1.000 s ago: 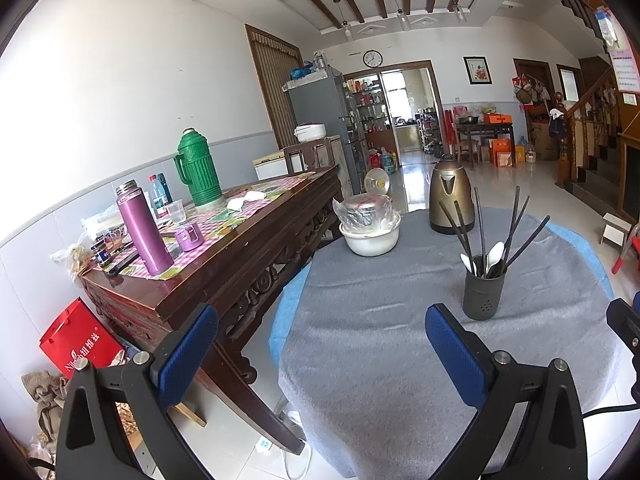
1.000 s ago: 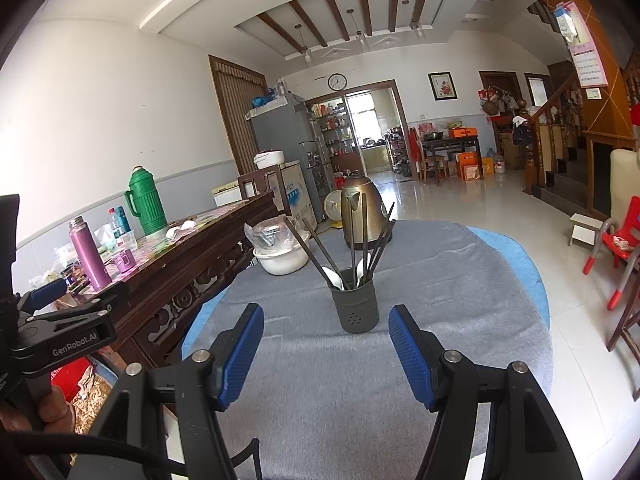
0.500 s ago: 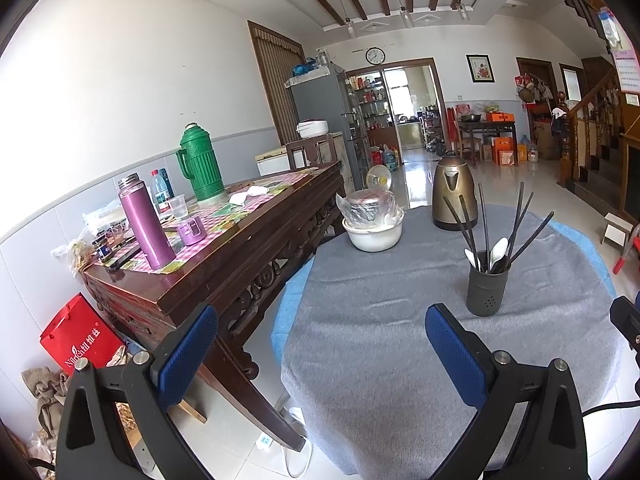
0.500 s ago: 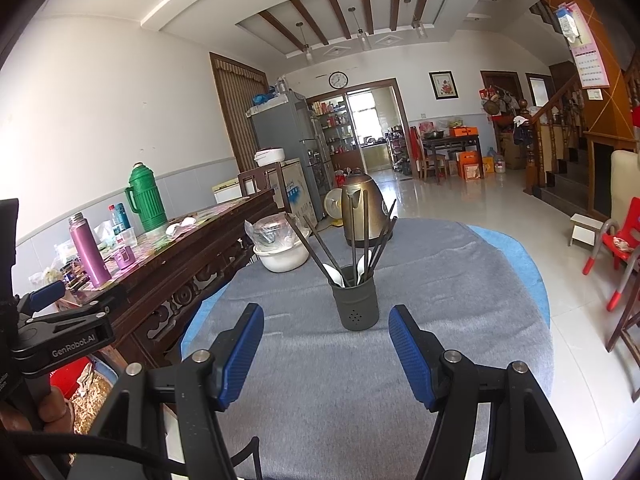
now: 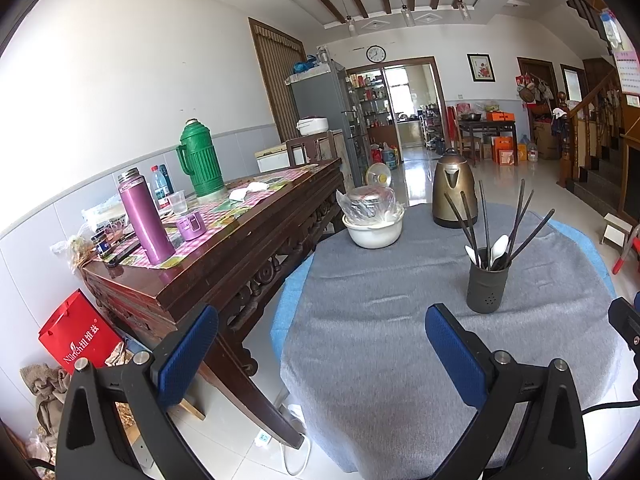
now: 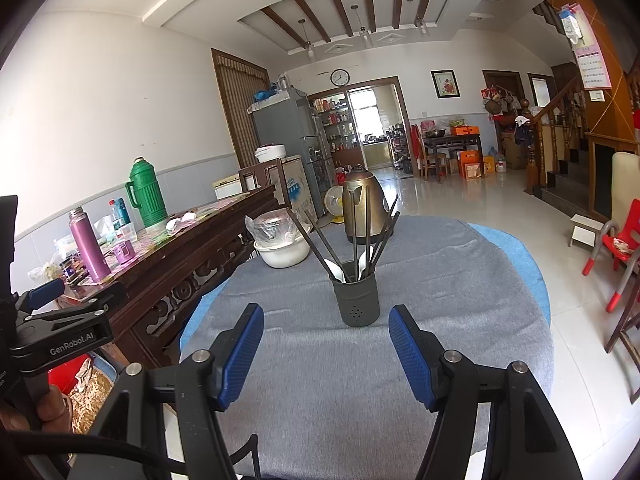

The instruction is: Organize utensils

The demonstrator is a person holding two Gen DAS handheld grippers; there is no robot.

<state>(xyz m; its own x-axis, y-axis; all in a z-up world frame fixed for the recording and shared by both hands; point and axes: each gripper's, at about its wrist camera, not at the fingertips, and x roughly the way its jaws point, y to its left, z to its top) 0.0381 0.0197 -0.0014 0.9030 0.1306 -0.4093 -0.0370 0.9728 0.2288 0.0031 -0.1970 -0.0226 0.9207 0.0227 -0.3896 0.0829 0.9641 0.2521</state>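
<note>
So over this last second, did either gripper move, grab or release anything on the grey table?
Nothing visibly changed. The left gripper and right gripper are open and empty as before, short of the dark utensil holder. It stands on the grey cloth with its chopsticks and spoons as they were; the white bowl and kettle are unmoved.

A grey felt cloth is covering the round tabletop, showing a light blue layer at its edge. At frame centre a dark grey holder is carrying black chopsticks and white spoons. Behind it a bronze kettle is gleaming beside a white bowl. At left, a purple flask and green thermos are standing on a pink checked mat. Each claw is wearing blue textured pads on black arms.
</note>
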